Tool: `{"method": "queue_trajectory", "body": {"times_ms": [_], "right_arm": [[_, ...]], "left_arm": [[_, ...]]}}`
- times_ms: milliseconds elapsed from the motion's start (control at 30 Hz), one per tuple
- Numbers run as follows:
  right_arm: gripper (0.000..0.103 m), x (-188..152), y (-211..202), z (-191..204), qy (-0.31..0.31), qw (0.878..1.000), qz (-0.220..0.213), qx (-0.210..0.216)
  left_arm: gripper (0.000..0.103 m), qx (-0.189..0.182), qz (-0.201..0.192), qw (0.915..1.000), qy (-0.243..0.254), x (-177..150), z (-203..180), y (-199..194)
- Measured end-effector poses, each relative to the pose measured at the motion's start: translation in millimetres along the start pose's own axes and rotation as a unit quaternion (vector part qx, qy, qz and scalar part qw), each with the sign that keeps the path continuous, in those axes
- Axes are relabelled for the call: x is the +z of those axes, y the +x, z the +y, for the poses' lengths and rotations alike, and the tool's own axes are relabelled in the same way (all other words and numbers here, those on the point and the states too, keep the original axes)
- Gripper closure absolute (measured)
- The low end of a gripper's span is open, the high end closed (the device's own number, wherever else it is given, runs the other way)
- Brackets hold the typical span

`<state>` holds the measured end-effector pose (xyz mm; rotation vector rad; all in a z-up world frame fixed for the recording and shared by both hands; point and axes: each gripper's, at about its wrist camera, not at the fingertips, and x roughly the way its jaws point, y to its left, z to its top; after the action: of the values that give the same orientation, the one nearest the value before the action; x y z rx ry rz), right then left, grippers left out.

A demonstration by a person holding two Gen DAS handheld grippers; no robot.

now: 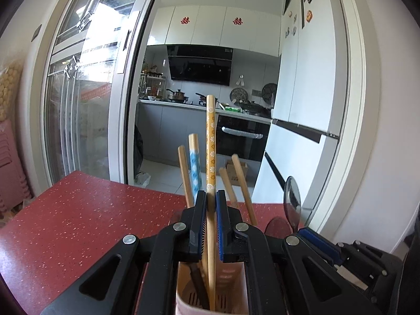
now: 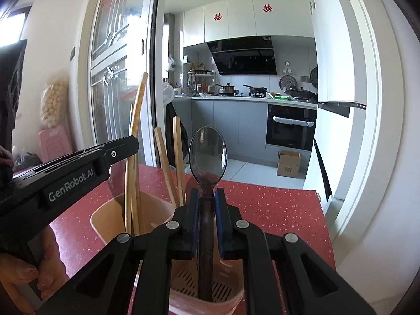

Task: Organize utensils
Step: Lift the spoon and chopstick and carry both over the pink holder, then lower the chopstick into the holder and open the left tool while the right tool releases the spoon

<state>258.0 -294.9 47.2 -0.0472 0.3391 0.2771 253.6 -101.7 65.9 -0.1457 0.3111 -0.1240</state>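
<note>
My left gripper (image 1: 210,201) is shut on an orange flower-patterned chopstick (image 1: 210,144), held upright with its lower end inside the pink utensil holder (image 1: 183,302). Several other chopsticks (image 1: 194,165) stand in that holder. My right gripper (image 2: 207,197) is shut on a dark translucent spoon (image 2: 208,152), bowl up, handle down in the holder's slotted compartment (image 2: 231,302). The left gripper (image 2: 78,168) shows at the left of the right wrist view, above the holder's other compartment (image 2: 105,218). The spoon also shows in the left wrist view (image 1: 292,202).
The holder stands on a red speckled table (image 1: 78,223). Behind it are a glass sliding door (image 1: 86,105) and an open kitchen with a white fridge (image 1: 302,105). A cardboard box (image 2: 288,162) sits on the kitchen floor.
</note>
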Motion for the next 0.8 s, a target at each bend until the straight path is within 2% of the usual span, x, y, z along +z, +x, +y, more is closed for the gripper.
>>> {"method": "queue_trajectory", "body": {"times_ms": [433, 500, 567, 800], "right_arm": [[0.090, -1, -7, 6, -0.003, 1.000, 0.024, 0.004], [0.084, 0, -7, 7, -0.003, 0.999, 0.033, 0.007], [0.069, 0, -8, 6, 0.000, 0.999, 0.037, 0.009], [0.059, 6, -24, 3, 0.020, 0.999, 0.042, 0.011]], "left_arm": [[0.066, 0.014, 0.042, 0.9988, 0.021, -5, 3, -6], [0.066, 0.016, 0.045, 0.9987, 0.019, -4, 5, -9], [0.066, 0.018, 0.046, 0.9986, 0.019, -5, 5, -12], [0.066, 0.026, 0.058, 0.9978, 0.021, -4, 8, -30]]}}
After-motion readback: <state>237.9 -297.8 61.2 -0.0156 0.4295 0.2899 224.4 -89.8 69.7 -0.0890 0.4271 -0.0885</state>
